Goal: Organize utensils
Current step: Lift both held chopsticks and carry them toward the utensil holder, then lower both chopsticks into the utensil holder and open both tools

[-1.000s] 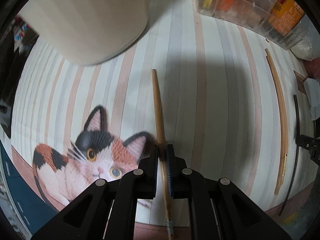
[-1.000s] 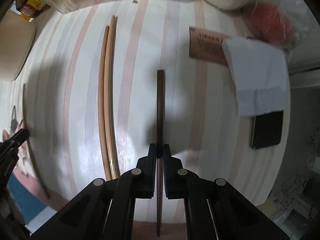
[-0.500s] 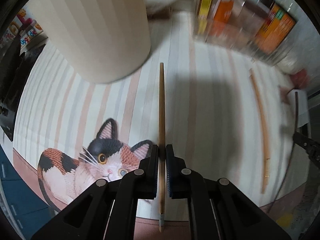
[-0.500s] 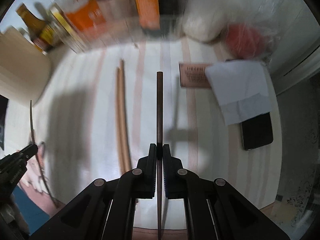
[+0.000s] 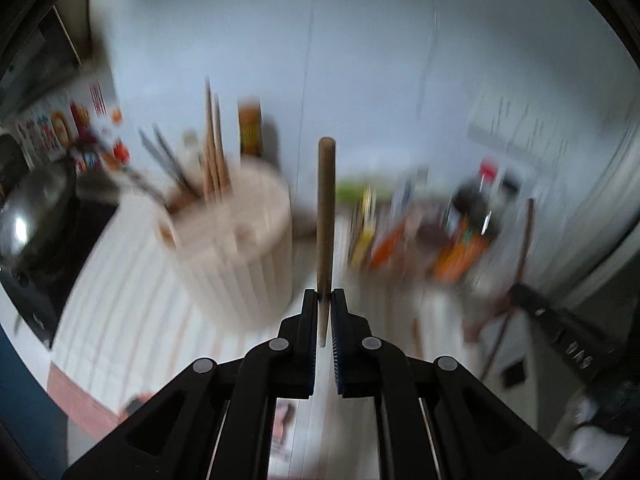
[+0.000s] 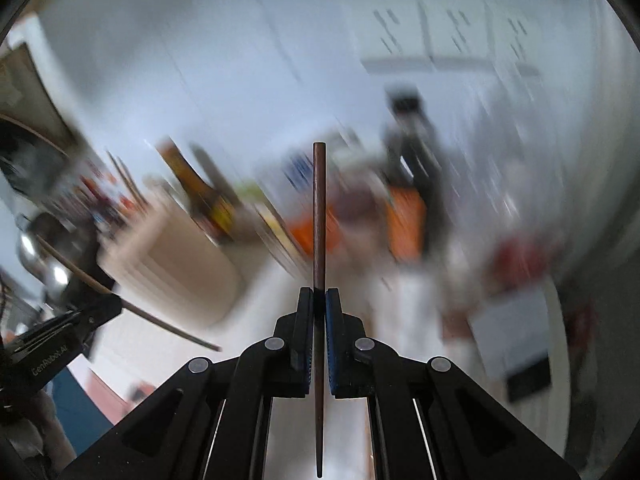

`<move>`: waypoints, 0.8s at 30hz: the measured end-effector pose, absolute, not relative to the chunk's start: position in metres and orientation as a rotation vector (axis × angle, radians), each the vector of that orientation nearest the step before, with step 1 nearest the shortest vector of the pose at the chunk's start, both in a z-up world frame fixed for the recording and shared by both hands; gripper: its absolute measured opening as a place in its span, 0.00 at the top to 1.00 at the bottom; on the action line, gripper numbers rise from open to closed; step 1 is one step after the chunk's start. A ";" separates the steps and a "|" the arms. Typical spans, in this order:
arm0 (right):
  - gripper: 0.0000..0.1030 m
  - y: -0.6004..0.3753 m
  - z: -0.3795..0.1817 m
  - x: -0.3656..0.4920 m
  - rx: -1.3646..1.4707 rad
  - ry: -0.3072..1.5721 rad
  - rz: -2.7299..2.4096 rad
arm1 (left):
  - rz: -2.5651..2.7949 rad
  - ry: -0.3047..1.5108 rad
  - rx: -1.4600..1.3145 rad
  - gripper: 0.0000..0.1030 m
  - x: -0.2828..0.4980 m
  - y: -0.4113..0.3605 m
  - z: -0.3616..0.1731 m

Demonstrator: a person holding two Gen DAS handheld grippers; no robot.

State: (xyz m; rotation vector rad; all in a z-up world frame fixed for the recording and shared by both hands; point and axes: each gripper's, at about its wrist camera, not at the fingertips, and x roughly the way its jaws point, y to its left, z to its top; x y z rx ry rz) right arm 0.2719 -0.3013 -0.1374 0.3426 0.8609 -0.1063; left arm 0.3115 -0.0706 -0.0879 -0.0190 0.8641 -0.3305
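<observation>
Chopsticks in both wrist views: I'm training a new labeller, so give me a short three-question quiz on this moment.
1. True or false: the left gripper is shut on a light wooden chopstick.
2. What does the right gripper hold? A) spoon B) dark chopstick C) nothing
3. What already stands in the beige utensil holder?

Key: 1 true; 2 B; 3 several chopsticks.

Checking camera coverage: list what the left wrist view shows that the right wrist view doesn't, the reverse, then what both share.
Left wrist only: the tops of the utensils standing in the holder, seen from above.

Right wrist only: white paper on a dark slab.

Both: the beige utensil holder, and each hand-held gripper shut on a chopstick, left on the light chopstick, right on the dark chopstick.
</observation>
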 end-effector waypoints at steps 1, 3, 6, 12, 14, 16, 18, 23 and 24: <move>0.94 -0.297 -0.125 0.278 0.348 0.827 -0.091 | -0.334 0.838 -0.039 0.96 0.315 -0.065 -0.073; 0.94 -0.285 -0.097 0.299 0.360 0.756 -0.038 | -0.325 0.776 -0.079 0.96 0.328 -0.052 -0.041; 0.94 -0.266 -0.064 0.333 0.370 0.664 0.021 | -0.272 0.695 -0.106 0.96 0.351 -0.034 -0.008; 0.94 -0.217 -0.030 0.396 0.357 0.562 0.121 | -0.162 0.637 -0.135 0.96 0.404 -0.001 0.010; 0.94 -0.203 -0.029 0.421 0.354 0.551 0.151 | -0.133 0.646 -0.152 0.96 0.421 0.008 0.003; 0.94 -0.189 -0.030 0.440 0.359 0.544 0.167 | -0.107 0.656 -0.171 0.96 0.432 0.016 -0.006; 0.94 -0.177 -0.032 0.460 0.365 0.542 0.183 | -0.090 0.667 -0.197 0.96 0.444 0.021 -0.015; 0.94 -0.158 -0.051 0.503 0.367 0.546 0.209 | -0.064 0.705 -0.242 0.96 0.460 0.026 -0.033; 0.94 -0.155 -0.055 0.509 0.362 0.547 0.211 | -0.063 0.714 -0.245 0.96 0.462 0.026 -0.037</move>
